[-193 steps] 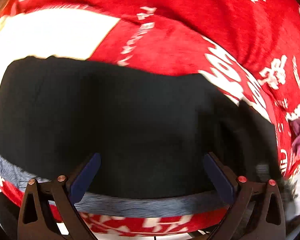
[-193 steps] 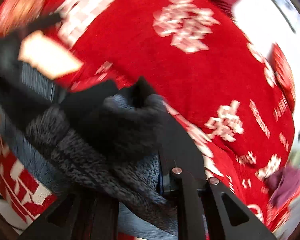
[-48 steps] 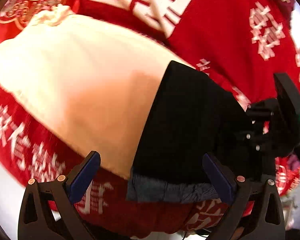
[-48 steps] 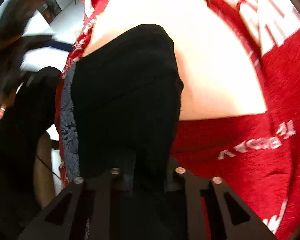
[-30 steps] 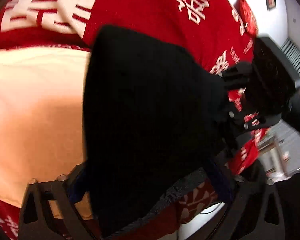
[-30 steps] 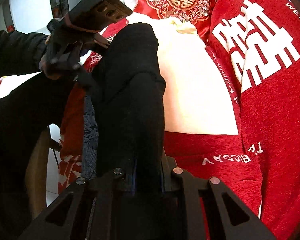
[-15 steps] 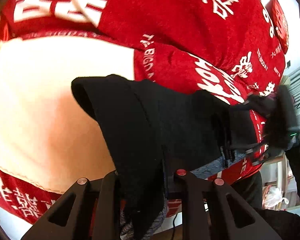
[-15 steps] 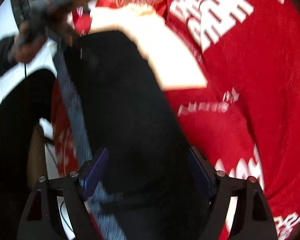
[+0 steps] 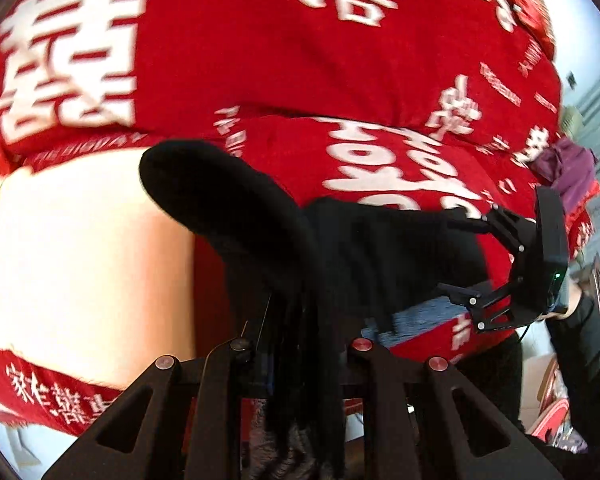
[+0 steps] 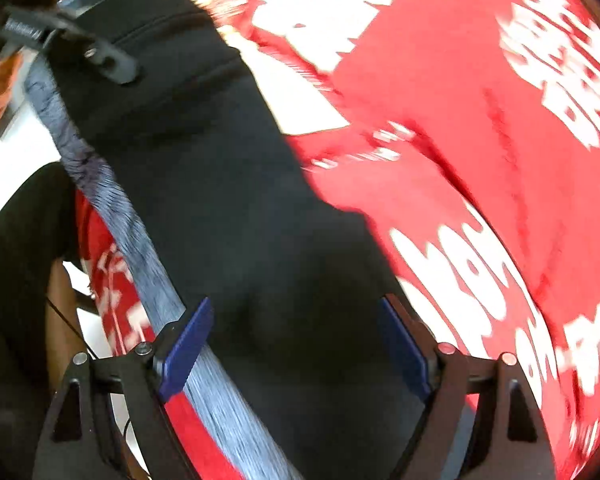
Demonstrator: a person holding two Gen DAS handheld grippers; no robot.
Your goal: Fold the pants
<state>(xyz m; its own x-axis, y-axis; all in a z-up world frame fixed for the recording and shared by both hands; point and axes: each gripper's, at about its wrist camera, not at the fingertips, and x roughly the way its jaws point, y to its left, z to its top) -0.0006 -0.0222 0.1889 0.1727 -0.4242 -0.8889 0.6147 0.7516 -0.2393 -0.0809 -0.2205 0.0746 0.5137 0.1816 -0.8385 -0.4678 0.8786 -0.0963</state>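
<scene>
The black pants (image 9: 364,248) with a grey fleece lining (image 10: 140,240) lie folded along the near edge of a red blanket (image 9: 260,40). My left gripper (image 9: 300,344) is shut on one end of the pants, which bulges up over its fingers. In the right wrist view the pants (image 10: 228,200) stretch away from me. My right gripper (image 10: 296,344) is open, its blue pads (image 10: 186,344) on either side of the pants' near end. My right gripper (image 9: 472,264) also shows open at the right of the left wrist view. My left gripper (image 10: 100,56) shows at the far end.
A cream cloth (image 9: 80,264) lies on the red blanket left of the pants. A purple cloth (image 9: 572,168) sits at the far right edge. The blanket's front edge (image 9: 60,392) drops off close to the grippers.
My right gripper has opened and let go of the pants. My left gripper has closed on the other end. The pants have been laid lower on the blanket.
</scene>
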